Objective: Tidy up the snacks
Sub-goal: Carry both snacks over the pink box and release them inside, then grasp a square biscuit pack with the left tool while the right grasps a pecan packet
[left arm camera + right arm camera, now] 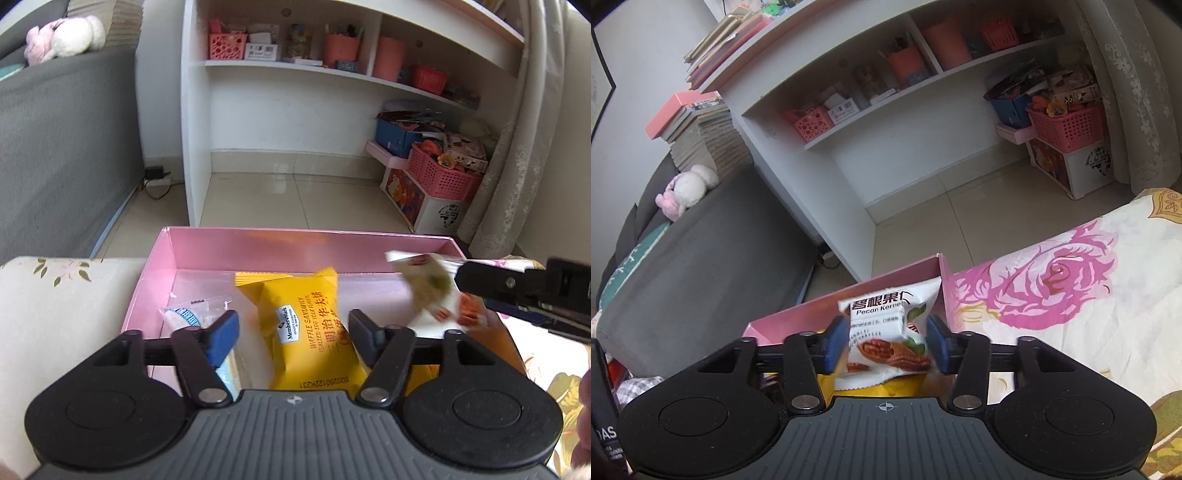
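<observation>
Right gripper (886,341) around half-hidden pecan packet (886,332)

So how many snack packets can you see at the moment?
3. A yellow waffle sandwich packet and a clear-wrapped blue snack lie in the pink box; a pecan kernel packet sits between the right gripper fingers above it. The grippers may hide others.

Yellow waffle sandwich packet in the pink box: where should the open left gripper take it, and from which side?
Grip the yellow waffle packet across its narrow width at mid-body, coming down from above with the left gripper. It lies flat in the pink box, long axis along the fingers, which already straddle it.
</observation>
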### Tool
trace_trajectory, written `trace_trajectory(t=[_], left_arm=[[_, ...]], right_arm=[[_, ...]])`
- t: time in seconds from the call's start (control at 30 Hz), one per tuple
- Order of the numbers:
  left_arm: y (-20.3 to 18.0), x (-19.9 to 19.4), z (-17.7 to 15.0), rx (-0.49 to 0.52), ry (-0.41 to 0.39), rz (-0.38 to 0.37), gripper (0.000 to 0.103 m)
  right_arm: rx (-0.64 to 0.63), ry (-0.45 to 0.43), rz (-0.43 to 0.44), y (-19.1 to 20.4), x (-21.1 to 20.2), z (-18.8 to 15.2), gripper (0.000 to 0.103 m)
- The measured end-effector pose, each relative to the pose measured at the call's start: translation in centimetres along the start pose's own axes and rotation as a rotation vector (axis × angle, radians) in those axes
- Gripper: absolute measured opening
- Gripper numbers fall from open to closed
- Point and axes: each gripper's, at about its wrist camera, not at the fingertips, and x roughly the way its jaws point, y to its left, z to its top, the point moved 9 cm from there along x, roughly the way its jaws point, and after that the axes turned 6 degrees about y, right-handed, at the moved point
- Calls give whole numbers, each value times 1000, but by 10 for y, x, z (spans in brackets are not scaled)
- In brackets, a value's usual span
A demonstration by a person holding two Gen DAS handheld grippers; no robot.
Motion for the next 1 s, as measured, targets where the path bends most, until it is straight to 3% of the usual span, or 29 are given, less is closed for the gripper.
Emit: trace_trajectory(t=[0.13, 0.6, 1.0], left_arm=[[-1, -4, 1, 19, 2, 4, 70], [3, -47, -4, 37, 10, 0, 92], [21, -86, -37, 23, 77, 16, 101]], right_arm=[[-1, -3, -6, 2, -5, 2, 56], [-33, 44, -51, 35, -51, 2, 86], [-122, 161, -103, 70, -89, -39, 92]])
